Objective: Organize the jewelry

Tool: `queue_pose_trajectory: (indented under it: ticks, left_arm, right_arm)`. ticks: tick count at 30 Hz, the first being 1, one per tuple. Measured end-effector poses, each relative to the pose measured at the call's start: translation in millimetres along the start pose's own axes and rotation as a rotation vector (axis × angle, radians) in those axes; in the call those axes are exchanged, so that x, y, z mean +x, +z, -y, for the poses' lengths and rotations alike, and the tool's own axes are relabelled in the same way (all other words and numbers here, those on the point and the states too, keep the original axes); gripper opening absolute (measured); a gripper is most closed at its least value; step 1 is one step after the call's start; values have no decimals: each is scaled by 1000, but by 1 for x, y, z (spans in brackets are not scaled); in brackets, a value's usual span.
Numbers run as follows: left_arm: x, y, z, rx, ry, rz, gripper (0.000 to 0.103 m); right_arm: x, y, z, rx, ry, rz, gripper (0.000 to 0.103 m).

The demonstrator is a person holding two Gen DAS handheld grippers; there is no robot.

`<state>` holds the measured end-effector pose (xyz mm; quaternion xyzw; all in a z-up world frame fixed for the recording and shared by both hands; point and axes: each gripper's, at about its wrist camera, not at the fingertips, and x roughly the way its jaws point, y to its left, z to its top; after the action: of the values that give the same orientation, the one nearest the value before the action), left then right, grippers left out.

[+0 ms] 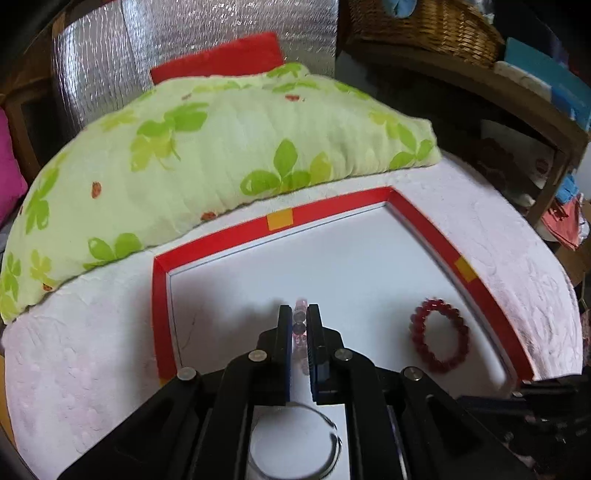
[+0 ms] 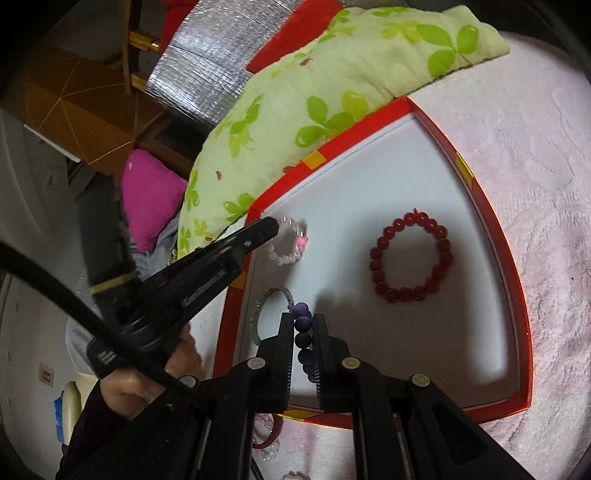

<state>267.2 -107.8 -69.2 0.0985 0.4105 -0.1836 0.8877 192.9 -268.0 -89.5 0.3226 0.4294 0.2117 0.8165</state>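
Note:
A red-rimmed white tray (image 1: 417, 218) (image 2: 517, 295) lies on a pale pink blanket. A dark red bead bracelet (image 1: 439, 336) (image 2: 410, 254) lies flat in it. My left gripper (image 1: 299, 314) is shut on a pale pink bead bracelet (image 1: 300, 317), held just above the tray floor; it shows from the side in the right wrist view (image 2: 275, 225), with the bracelet (image 2: 291, 242) hanging from it. My right gripper (image 2: 304, 321) is shut on a purple bead bracelet (image 2: 303, 332) over the tray's near edge. A silver-grey bangle (image 2: 258, 310) (image 1: 325, 417) lies in the tray beside it.
A green leaf-print pillow (image 1: 221, 147) (image 2: 332, 81) lies against the tray's far edge. More pale bracelets (image 2: 266, 432) lie on the blanket (image 2: 546, 184) outside the tray. A wooden shelf with a wicker basket (image 1: 424, 29) stands at the back right.

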Motion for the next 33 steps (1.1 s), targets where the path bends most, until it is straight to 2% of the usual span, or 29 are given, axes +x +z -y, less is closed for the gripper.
queue_pose_trajectory:
  ticks: [3, 5, 7, 9, 12, 17, 22, 29, 33]
  left_arm:
    - [5, 0, -4, -30, 9, -25, 9]
    - [0, -2, -10, -57, 8, -22, 23]
    - [-14, -7, -16, -79, 13, 9, 33]
    - [-29, -12, -21, -81, 22, 37, 36]
    - [-57, -30, -25, -77, 32, 65, 37]
    - [-98, -74, -24, -75, 32, 85, 50]
    - [-133, -129, -23, -106, 25, 106, 57]
    - [-150, -201, -40, -178, 53, 87, 57]
    - [-152, -214, -53, -266, 7, 82, 57]
  right_arm:
    - [-2, 3, 7, 36, -15, -7, 14]
    - [-7, 5, 12, 55, -18, 14, 15]
    - [-15, 7, 16, 72, -22, 39, 23]
    - [-23, 7, 17, 76, -9, 68, 27]
    - [-32, 5, 13, 52, -9, 95, 27]
    - [-42, -3, 10, 51, -24, 114, 27]
    - [-54, -17, 7, 25, -38, 114, 27]
    - [-64, -44, -2, -51, -81, 71, 27]
    - [-63, -68, -3, -53, -88, 36, 27]
